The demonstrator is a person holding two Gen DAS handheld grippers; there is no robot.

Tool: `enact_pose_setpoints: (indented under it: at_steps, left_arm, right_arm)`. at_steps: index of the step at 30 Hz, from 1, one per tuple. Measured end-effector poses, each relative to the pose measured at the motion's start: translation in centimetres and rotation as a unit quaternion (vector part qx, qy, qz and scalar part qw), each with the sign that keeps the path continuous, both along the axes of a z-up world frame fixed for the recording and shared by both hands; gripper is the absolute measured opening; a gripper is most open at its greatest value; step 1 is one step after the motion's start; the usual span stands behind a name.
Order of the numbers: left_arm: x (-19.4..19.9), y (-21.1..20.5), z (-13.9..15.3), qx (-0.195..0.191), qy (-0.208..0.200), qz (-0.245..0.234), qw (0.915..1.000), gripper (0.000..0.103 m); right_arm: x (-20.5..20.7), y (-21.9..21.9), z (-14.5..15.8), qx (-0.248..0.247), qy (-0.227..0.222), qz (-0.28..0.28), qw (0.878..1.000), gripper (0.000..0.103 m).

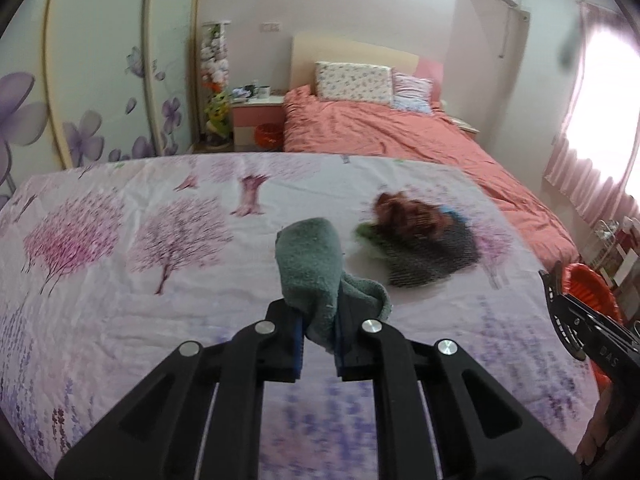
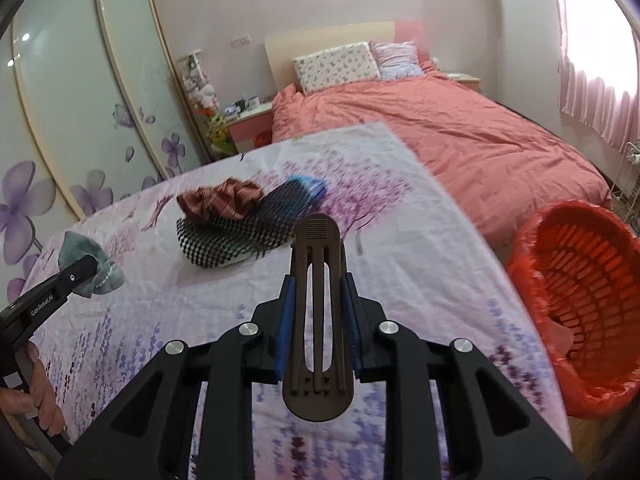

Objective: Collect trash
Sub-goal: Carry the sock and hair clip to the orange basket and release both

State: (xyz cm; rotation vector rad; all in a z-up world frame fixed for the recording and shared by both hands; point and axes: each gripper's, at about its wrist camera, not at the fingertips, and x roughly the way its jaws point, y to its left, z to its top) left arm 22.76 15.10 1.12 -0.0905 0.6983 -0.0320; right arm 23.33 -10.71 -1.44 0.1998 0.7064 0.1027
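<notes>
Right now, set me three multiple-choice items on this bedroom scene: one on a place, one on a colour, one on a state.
1. Where does the orange slatted plastic basket stand?
A. on the salmon bedspread
B. on the floor beside the floral-sheeted surface
C. on the bedside cabinet

2. What colour is the sock in the left gripper?
A. grey-green
B. bright yellow
C. white

3. How do the jaws of the right gripper stand?
A. wide open and empty
B. closed on a dark brown slotted plastic piece
C. closed on a pillow

Answers: B, the basket sits low past the sheet's right edge, lined with an orange bag; A, the terry sock pinched between the blue pads is grey-green; B, the brown piece stands clamped between the pads in the right wrist view.
</notes>
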Motion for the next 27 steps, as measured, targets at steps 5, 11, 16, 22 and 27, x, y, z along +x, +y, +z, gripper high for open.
enact_pose_setpoints:
  at_steps: [5,11,16,22,27]
  left_arm:
    - [-0.6,-3.6,1.5,-0.002,-0.014,-0.037,0.9992,0.012]
    - [-1.4,-8.0,2.9,-0.009,-0.029,-0.086,0.9959,0.012]
    - [-2.1,-12.3,3.7,-0.018,-0.037,-0.132,0.9904,0.012]
    - [-2.8,-17.8,4.4,-0.026,-0.048,-0.19,0.9803,0.012]
    - [-3.3,-22.4,4.3,-0.031,-0.048,-0.236,0.97,0.012]
  right_arm:
    - [-1.0,-2.2,1.2,0.001,-0.02,-0.021,1.0,0.023]
    - [-2.6,-5.2,2.6,-0.001,-0.049,-0.049,0.998,0.023]
    - [-3.9,-8.1,3.4,0.004,-0.069,-0.077,0.995,0.023]
    - [-5.1,-11.9,3.8,0.014,-0.081,-0.111,0.99,0.023]
    - [-5.7,-15.0,3.7,0.019,-0.086,-0.14,0.986,0.023]
